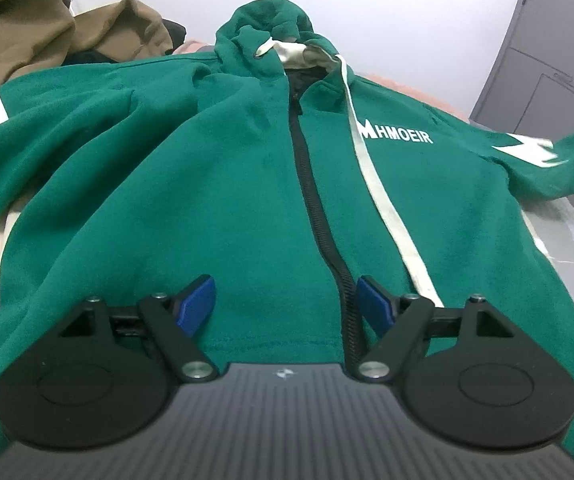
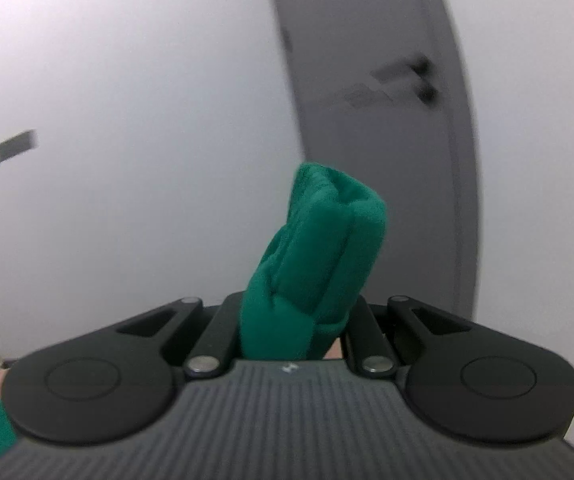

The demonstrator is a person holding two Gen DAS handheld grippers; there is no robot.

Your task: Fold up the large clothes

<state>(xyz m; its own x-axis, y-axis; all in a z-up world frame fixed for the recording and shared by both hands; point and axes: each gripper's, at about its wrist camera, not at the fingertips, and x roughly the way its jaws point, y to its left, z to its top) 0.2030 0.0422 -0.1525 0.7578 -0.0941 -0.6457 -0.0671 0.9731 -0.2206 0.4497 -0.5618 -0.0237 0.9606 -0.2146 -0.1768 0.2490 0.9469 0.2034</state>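
One hoodie (image 1: 223, 184) reads "MHMOEIR".

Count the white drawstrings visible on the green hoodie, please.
2: one long drawstring runs down beside the zipper; a short one hangs at the hood. Folds may hide more.

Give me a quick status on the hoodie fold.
Left tongs open over hem. Right tongs shut on green hoodie cuff, lifted. Brown garment piled behind.
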